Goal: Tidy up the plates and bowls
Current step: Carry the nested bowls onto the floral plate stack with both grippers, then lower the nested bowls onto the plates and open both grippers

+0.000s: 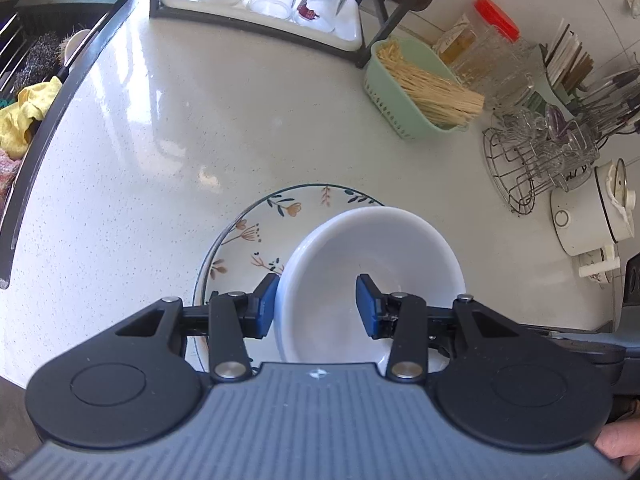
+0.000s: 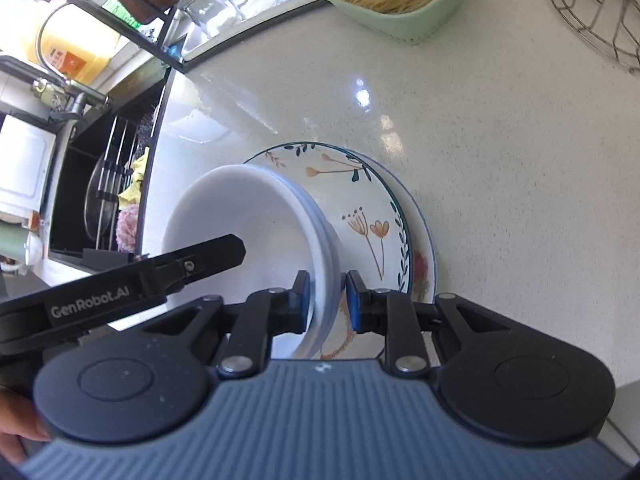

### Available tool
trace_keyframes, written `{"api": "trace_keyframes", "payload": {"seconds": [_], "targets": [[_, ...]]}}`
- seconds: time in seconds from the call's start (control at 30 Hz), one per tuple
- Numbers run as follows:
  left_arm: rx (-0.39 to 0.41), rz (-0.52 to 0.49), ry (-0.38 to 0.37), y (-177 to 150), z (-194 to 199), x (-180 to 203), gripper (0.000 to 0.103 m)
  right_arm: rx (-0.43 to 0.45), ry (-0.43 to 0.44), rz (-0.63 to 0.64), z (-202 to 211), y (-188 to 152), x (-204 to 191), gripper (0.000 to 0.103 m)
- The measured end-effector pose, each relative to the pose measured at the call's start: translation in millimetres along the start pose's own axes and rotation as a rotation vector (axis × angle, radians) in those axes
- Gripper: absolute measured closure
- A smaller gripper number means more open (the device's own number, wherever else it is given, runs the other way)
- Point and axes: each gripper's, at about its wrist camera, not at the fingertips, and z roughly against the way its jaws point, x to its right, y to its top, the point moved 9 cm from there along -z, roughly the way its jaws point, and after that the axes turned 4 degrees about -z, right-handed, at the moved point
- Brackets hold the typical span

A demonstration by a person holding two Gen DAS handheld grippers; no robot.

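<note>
Stacked white bowls (image 1: 372, 272) sit on a floral plate (image 1: 248, 236) on the white counter. My left gripper (image 1: 316, 304) is open, its fingers straddling the bowls' left rim, one pad outside and one inside. In the right wrist view the white bowls (image 2: 256, 240) rest on floral plates (image 2: 372, 220), at least two stacked. My right gripper (image 2: 326, 300) is closed on the bowls' right rim, a pad on each side of the wall. The left gripper's finger (image 2: 200, 256) reaches into the bowl from the left.
A green basket of noodles (image 1: 416, 84) and a wire rack of glassware (image 1: 540, 160) stand at the right. A white pot (image 1: 592, 216) is beyond. A tray of upturned glasses (image 1: 272, 0) sits at the back. The sink (image 1: 36, 72) lies left.
</note>
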Motion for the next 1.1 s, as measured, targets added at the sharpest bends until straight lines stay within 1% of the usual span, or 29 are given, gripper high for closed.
{"api": "trace_keyframes", "payload": {"seconds": [0.1,0.17,0.23,0.3,0.33,0.37,0.7,0.87,1.1], "targets": [[0.003,0.015,-0.003,-0.3,-0.1,1.4,0.056,0.011,0.011,0.009,3.4,2.5,3.5,0.08],[-0.006,0.002,0.013,-1.9,0.5,4.8,0.051,0.021,0.004,0.011,6.2,3.4,7.3,0.079],[0.007,-0.007,0.032,-3.2,4.9,8.0,0.048,0.03,-0.002,0.021,9.8,3.9,10.2,0.078],[0.017,-0.008,0.036,-3.9,11.6,10.9,0.047,0.05,-0.006,0.031,15.5,4.3,12.3,0.066],[0.029,-0.009,0.041,-3.9,16.8,11.8,0.047,0.062,-0.002,0.033,19.5,4.5,12.2,0.063],[0.041,-0.012,0.049,-4.1,22.3,12.4,0.047,0.074,0.001,0.038,23.8,4.4,11.7,0.063],[0.15,-0.021,0.087,-17.9,80.3,24.5,0.047,0.207,0.05,0.107,79.3,-5.2,4.3,0.063],[0.213,-0.024,0.097,-30.5,113.5,42.3,0.047,0.291,0.067,0.163,112.9,-14.0,-2.7,0.063],[0.292,-0.051,0.136,-57.7,152.2,64.7,0.046,0.387,0.087,0.24,150.9,-35.1,-8.3,0.063]]}}
